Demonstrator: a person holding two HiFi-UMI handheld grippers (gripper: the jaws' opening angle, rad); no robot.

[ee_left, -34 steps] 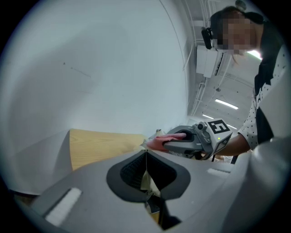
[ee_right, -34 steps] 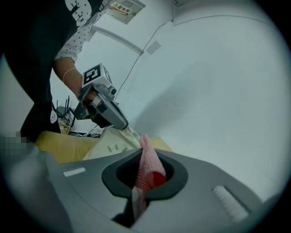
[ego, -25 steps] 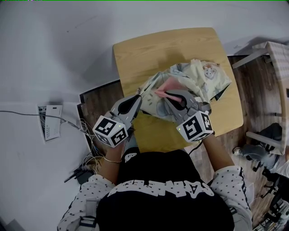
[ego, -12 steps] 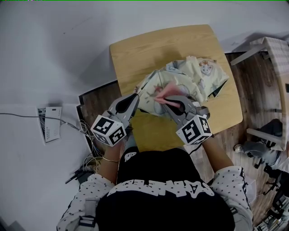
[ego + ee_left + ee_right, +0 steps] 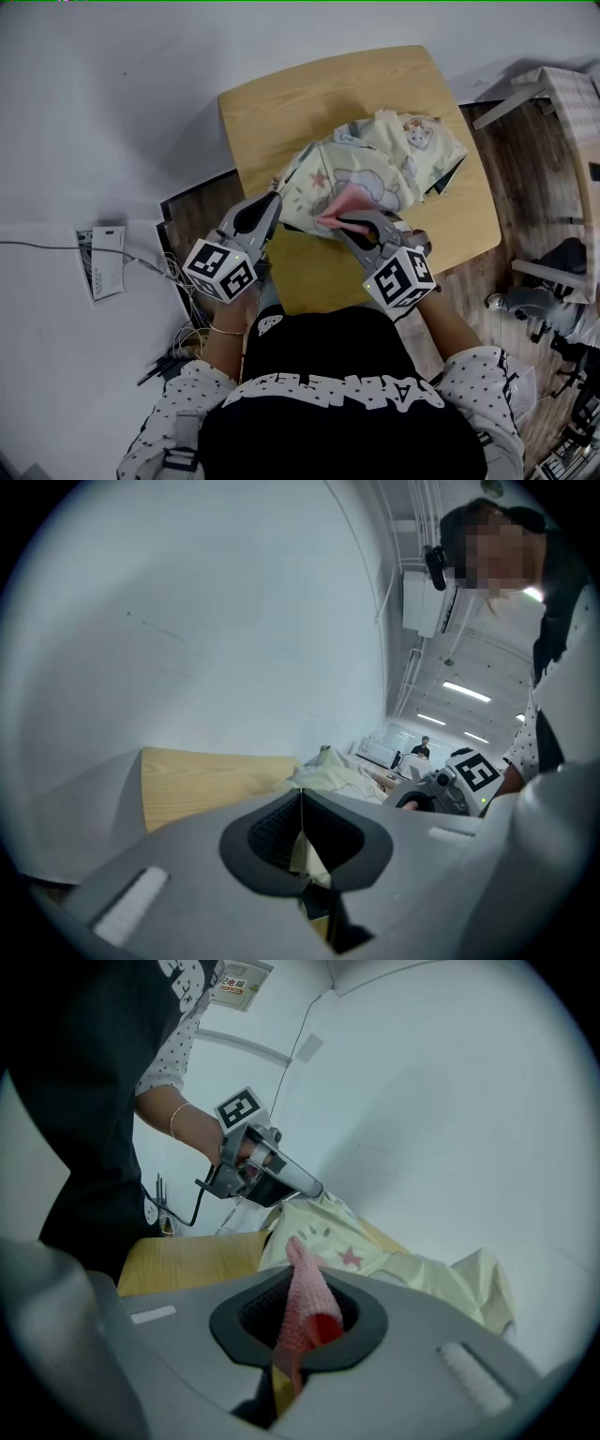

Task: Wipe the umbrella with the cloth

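A pale yellow umbrella (image 5: 370, 164) with cartoon prints lies crumpled on the small wooden table (image 5: 281, 103). My left gripper (image 5: 277, 194) is shut on the umbrella's near left edge; a sliver of its fabric (image 5: 302, 847) shows between the jaws. My right gripper (image 5: 333, 220) is shut on a pink cloth (image 5: 345, 202), which rests on the umbrella's near side. In the right gripper view the cloth (image 5: 305, 1309) sticks up from the jaws, with the umbrella (image 5: 375, 1260) just beyond and the left gripper (image 5: 309, 1188) on its edge.
The table's near edge (image 5: 309, 277) is right in front of the person's body. A wooden chair (image 5: 562, 103) stands at the right. A power strip and cables (image 5: 103, 262) lie on the floor at the left.
My right gripper has slid left and towards me over the umbrella, with the pink cloth in it. The left gripper has kept its hold in the same place.
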